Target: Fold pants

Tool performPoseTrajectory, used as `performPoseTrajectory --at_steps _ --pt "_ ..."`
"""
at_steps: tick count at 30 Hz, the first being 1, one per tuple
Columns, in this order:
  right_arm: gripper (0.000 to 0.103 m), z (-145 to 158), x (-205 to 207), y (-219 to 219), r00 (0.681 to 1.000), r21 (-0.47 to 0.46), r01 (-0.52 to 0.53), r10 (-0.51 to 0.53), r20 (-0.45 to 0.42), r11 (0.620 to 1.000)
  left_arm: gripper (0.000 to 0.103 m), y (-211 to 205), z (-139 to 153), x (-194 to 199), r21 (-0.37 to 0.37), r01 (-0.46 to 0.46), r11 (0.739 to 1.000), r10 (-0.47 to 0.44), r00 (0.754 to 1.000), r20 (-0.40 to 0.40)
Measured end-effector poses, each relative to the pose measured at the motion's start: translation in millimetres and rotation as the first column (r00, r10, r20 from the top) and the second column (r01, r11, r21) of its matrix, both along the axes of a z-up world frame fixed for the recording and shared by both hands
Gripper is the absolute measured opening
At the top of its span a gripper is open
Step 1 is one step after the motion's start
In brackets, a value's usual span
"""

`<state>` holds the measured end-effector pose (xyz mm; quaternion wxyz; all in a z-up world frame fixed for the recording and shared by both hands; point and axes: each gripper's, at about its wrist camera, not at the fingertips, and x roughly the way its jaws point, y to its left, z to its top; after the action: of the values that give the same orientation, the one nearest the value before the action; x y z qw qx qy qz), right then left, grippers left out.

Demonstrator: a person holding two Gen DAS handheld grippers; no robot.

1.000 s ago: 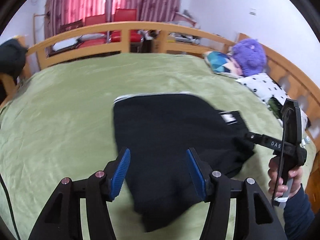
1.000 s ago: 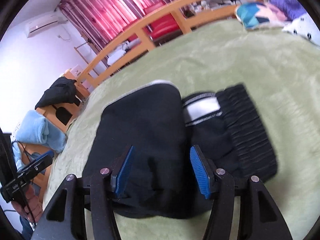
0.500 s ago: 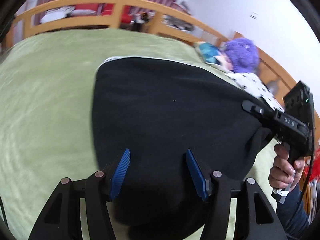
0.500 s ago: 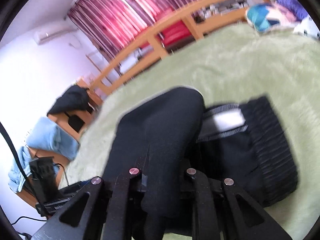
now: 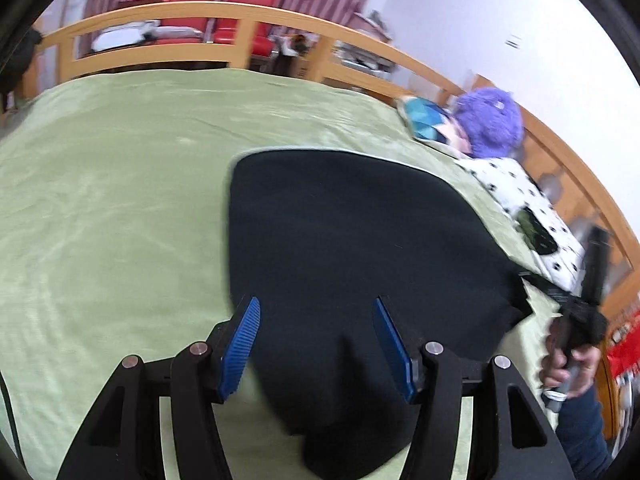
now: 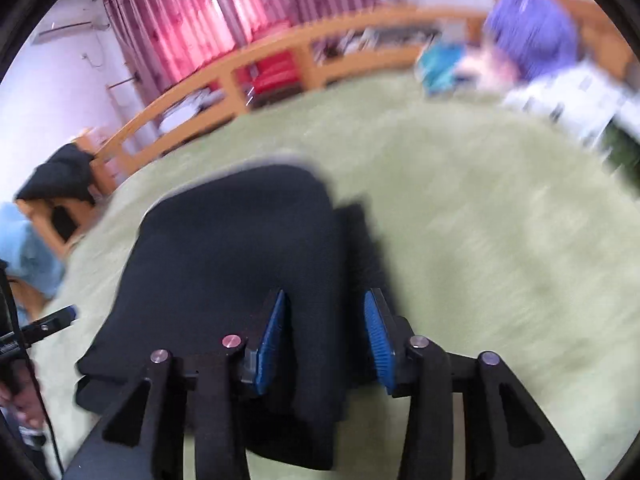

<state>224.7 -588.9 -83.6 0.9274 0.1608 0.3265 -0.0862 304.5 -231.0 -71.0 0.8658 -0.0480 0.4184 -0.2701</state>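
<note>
The black pants [image 5: 352, 248] lie folded into a compact block on the green bed cover [image 5: 112, 208]. My left gripper [image 5: 316, 344] is open, its blue pads just above the near edge of the pants. In the right wrist view the pants [image 6: 224, 264] lie flat, and my right gripper [image 6: 324, 332] is open over their right edge, holding nothing. The right gripper also shows at the far right of the left wrist view [image 5: 576, 312], at the pants' corner. That view is blurred by motion.
A wooden bed rail [image 5: 208, 48] runs along the far side. A purple plush [image 5: 488, 120], a teal cushion [image 5: 424, 120] and a spotted white cloth [image 5: 532, 208] lie at the right. A black garment [image 6: 60, 180] and blue cloth [image 6: 24, 248] sit beside the bed's left.
My right gripper was shut on a fold of the pants half a second ago; now it is open and the fold lies flat, covering the waistband. My left gripper stayed open.
</note>
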Motion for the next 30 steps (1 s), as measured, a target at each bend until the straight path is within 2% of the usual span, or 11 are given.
performPoseTrajectory --at_steps 3,6,9,11,15,17,19,20,21,26,30 --pt "0.043 14.4 6.0 0.4 0.999 -0.002 -0.015 0.015 0.040 1.000 0.058 5.6 -11.7 13.0 -0.046 -0.037 0.998 0.034 0.998 -0.059" --pt "0.042 -2.9 24.7 16.1 0.996 -0.042 -0.080 0.078 -0.037 0.996 0.058 -0.1 -38.1 8.7 -0.091 -0.014 0.996 0.000 0.987 -0.159" --pt "0.044 -34.9 27.1 23.4 0.994 -0.075 -0.061 0.054 -0.096 0.995 0.060 -10.3 -68.7 -16.8 -0.024 -0.013 1.000 0.009 0.988 -0.155" --pt "0.045 -43.4 21.5 21.4 0.995 -0.056 -0.055 0.049 -0.089 0.997 0.060 -10.3 -80.5 -25.0 -0.038 -0.028 0.999 0.021 0.986 -0.163" --pt "0.044 -38.8 20.0 18.7 0.992 -0.050 -0.070 0.064 -0.113 0.996 0.059 -1.2 -73.5 -19.9 -0.070 -0.030 0.997 0.015 0.978 -0.207" --pt "0.045 -27.5 15.2 14.4 0.992 -0.058 -0.073 0.066 -0.109 0.996 0.060 9.0 -60.4 -18.6 -0.092 -0.042 0.995 0.027 0.986 -0.163" --pt "0.067 -18.7 15.0 4.1 0.995 -0.074 -0.048 0.041 -0.090 0.996 0.062 12.4 -47.2 -11.7 -0.081 -0.048 0.996 0.039 0.994 -0.105" --pt "0.074 -16.3 17.4 -3.0 0.996 -0.073 -0.036 0.030 -0.089 0.997 0.062 12.4 -43.9 -3.3 -0.065 -0.049 0.997 0.042 0.994 -0.104" --pt "0.074 -15.8 19.5 -7.1 0.996 -0.065 -0.027 0.021 -0.090 0.997 0.062 13.1 -43.9 7.7 -0.070 -0.057 0.996 0.048 0.992 -0.120" --pt "0.081 -34.5 42.7 -39.6 0.990 0.140 -0.072 0.088 -0.114 0.988 0.062 10.9 -76.7 50.8 -0.137 -0.085 0.987 0.041 0.954 -0.297" --pt "0.084 -56.4 54.3 -46.0 0.976 0.276 -0.141 0.181 -0.124 0.951 0.062 2.3 -99.5 54.5 -0.152 -0.068 0.986 0.017 0.950 -0.313"
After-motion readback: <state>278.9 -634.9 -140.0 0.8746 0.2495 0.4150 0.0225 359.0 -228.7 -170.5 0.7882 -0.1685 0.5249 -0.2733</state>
